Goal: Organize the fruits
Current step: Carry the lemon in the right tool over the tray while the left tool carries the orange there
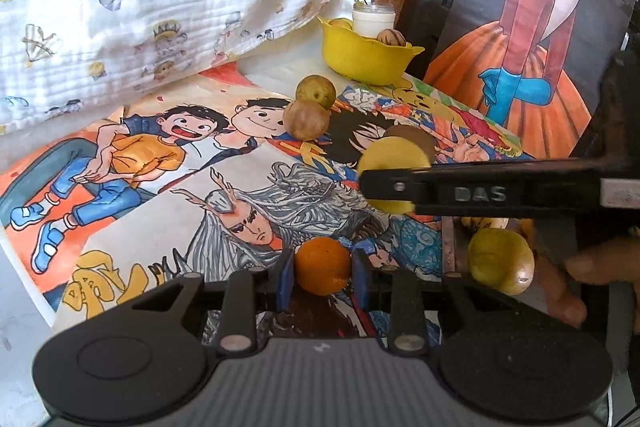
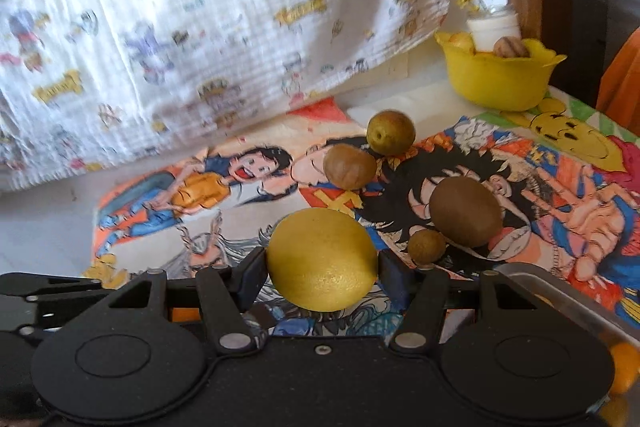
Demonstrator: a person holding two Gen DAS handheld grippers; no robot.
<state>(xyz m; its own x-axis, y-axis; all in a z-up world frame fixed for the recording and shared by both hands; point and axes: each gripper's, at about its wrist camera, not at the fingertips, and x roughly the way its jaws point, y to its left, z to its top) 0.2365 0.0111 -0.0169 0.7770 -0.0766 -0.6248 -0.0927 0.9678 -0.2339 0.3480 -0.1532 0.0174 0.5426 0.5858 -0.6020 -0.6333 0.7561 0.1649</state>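
Nearest the camera, the left gripper is closed around a small round orange fruit, held just above the surface, which is covered in colourful cartoon drawings. Beside it, the right gripper clamps a larger round yellow fruit, also off the surface. Both fruits look mid-carry, so the sorting step is in hand; next, each probably needs moving over a container and releasing. A metal tray sits at the near right, with yellow fruit partly visible inside. Loose on the drawings lie a brown oval kiwi, a small brown ball-shaped fruit, a tan round fruit and a greenish round fruit. Farther back, a yellow plastic bowl holds a white jar and a few small fruits
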